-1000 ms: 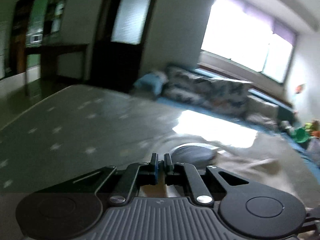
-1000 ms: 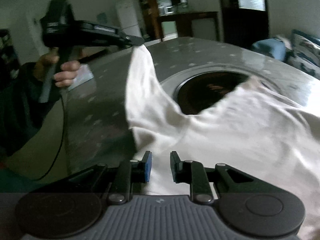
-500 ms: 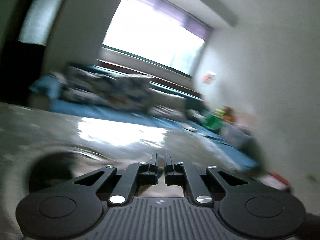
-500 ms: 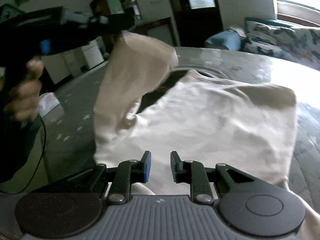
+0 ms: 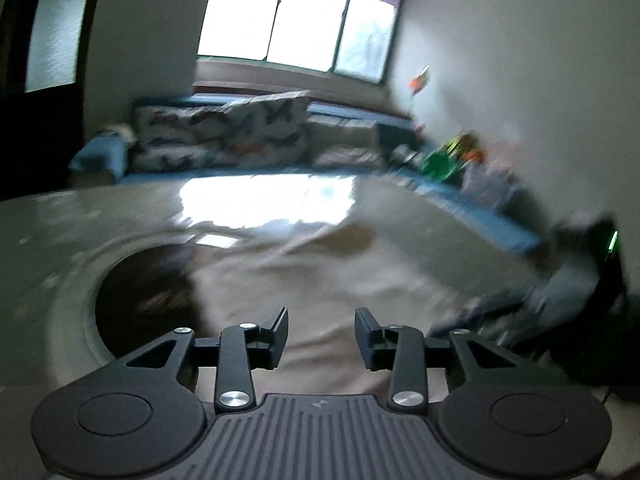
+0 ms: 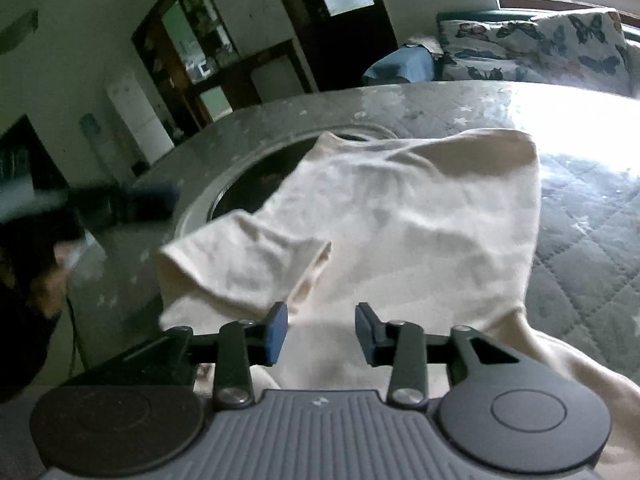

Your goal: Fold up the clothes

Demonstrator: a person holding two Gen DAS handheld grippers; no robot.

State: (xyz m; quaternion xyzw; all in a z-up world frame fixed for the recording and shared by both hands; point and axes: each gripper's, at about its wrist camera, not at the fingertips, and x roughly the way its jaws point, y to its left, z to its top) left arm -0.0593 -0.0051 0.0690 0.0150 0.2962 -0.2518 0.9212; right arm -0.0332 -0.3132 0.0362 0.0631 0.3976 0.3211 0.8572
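Both tongs, left (image 5: 321,330) and right (image 6: 321,326), gape empty over the cream shirt (image 6: 404,216) (left view motion-blurred, hem cut off).

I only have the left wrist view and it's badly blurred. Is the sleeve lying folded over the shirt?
Observer: Yes. In the right wrist view the sleeve lies folded inward over the body of the cream T-shirt.
Operator: Is the right gripper holding any of it?
Observer: No. The right gripper is open above the near part of the shirt, with nothing between its fingers.
Operator: Where's the neckline?
Observer: At the far end, overlapping the dark round opening in the quilted table cover.
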